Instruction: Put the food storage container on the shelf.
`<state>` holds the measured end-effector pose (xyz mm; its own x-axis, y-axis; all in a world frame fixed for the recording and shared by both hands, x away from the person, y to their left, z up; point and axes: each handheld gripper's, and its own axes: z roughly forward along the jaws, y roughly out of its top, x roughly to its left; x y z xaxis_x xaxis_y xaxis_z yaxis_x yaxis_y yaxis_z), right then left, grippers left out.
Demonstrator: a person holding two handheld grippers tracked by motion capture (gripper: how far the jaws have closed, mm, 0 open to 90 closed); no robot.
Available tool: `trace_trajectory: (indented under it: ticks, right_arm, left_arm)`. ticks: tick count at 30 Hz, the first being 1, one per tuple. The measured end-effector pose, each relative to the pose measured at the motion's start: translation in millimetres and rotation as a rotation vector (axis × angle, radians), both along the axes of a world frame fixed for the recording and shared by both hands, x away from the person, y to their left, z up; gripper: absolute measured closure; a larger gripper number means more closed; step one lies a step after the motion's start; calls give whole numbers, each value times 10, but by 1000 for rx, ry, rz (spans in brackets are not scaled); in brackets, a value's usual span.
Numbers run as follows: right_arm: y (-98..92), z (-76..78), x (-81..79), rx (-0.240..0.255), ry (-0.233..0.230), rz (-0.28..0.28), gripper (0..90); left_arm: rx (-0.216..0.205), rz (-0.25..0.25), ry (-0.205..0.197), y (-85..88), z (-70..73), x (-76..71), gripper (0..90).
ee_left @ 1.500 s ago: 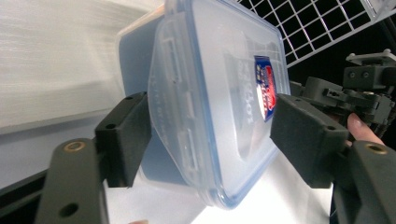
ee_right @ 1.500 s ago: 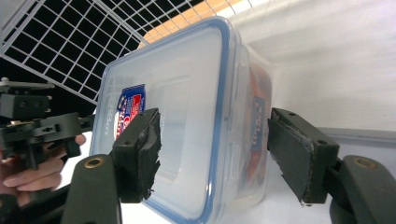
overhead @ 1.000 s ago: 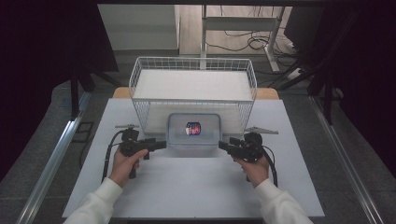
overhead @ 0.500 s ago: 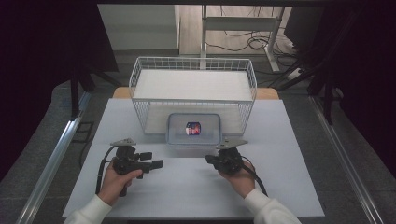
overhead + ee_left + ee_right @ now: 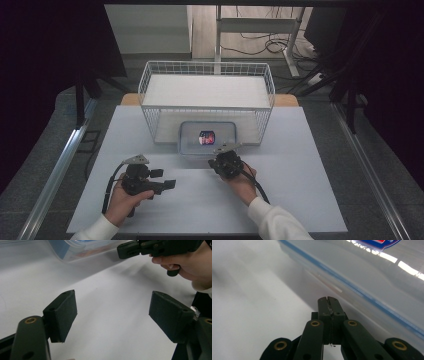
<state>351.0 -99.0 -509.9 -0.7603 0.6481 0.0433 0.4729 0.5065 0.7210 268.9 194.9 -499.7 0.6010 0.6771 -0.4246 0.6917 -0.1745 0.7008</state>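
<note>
Two grippers work here: right gripper (image 5: 223,160), jaws shut empty, nudges the plastic box (image 5: 207,136); push low. Left gripper (image 5: 167,184) waits wide open, empty.

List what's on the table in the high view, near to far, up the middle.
Right gripper, jaws shut on nothing → clear lidded container with a red-and-blue item inside → white wire basket. Left gripper sits off to the left, open.

High view overhead, facing forward; gripper views close, sharing container (image 5: 208,137).
</note>
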Motion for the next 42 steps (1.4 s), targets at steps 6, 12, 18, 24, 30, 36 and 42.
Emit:
trace_trajectory:
  ticks: [6, 12, 18, 24, 30, 36, 42]
  right_arm:
    - [55, 10, 68, 11, -9, -22, 890]
    - [99, 80, 117, 35, -40, -33, 891]
    - [88, 112, 229, 62, -24, -94, 891]
    - [88, 111, 345, 73, -40, -120, 890]
    - [163, 90, 457, 94, -36, -115, 890]
    - [161, 85, 582, 89, -49, -120, 891]
    - [149, 64, 693, 113, -37, -133, 890]
  left_arm:
    - [-1, 7, 3, 12, -11, 11, 223]
    - [-7, 11, 4, 19, -9, 14, 222]
    - [-22, 17, 4, 21, 2, 16, 222]
    - [-5, 10, 4, 14, -14, 22, 220]
    - [-2, 15, 6, 29, -27, 15, 219]
    - [-1, 19, 13, 50, -43, 14, 219]
    - [0, 31, 23, 74, -68, 24, 218]
